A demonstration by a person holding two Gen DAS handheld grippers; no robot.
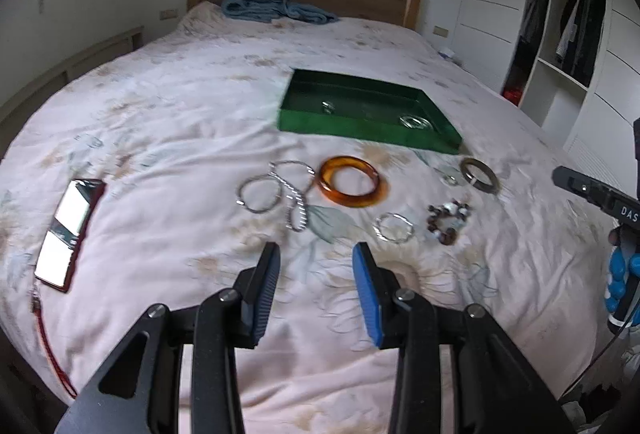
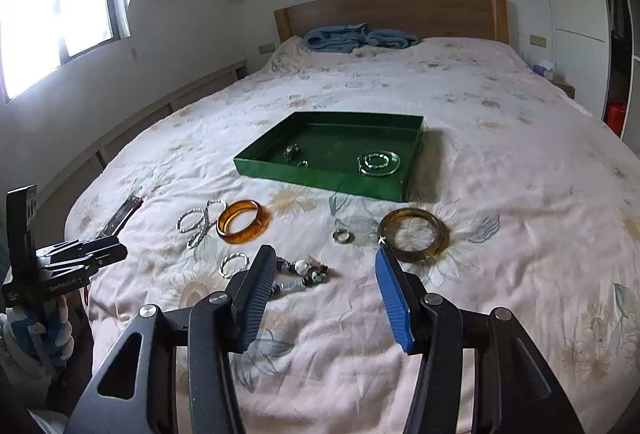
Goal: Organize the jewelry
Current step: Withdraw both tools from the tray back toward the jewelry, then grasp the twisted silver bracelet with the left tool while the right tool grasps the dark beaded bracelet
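Observation:
Loose jewelry lies on the floral bedspread in front of a green tray. There is an amber bangle, an olive bangle, a small ring, a beaded bracelet, a thin silver bracelet and silver chains. Silver bangles and small pieces lie inside the tray. My right gripper hangs open and empty over the beaded bracelet and ring. My left gripper is open and empty above the bedspread, just short of the chains and the amber bangle.
A folding mirror with a red cord lies at the bed's left edge. A blue blanket sits by the wooden headboard. A wardrobe stands to the right and a window to the left. A gloved hand holds the right gripper's handle.

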